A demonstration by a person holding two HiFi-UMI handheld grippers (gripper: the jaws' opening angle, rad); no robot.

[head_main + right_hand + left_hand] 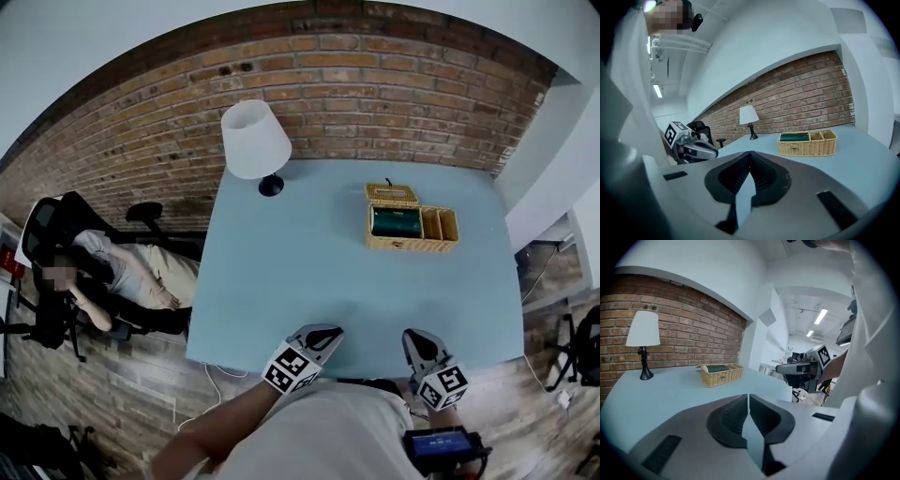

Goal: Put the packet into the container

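Observation:
A woven wicker container (pixel 412 228) stands on the light blue table (pixel 309 272), right of centre toward the back. A dark green packet (pixel 396 222) lies in its larger left compartment; the smaller right compartments look empty. The same container (pixel 722 374) (pixel 807 143) and packet (pixel 717 368) (pixel 794 137) show far ahead in both gripper views. My left gripper (pixel 323 331) (pixel 748 401) and right gripper (pixel 417 336) (pixel 750 159) hover at the table's near edge, close to my body. Both are shut with nothing between the jaws.
A white-shaded lamp (pixel 255 141) on a black base stands at the table's back left. A person (pixel 112 272) sits in an office chair on the floor to the left. A brick wall (pixel 375 94) runs behind the table.

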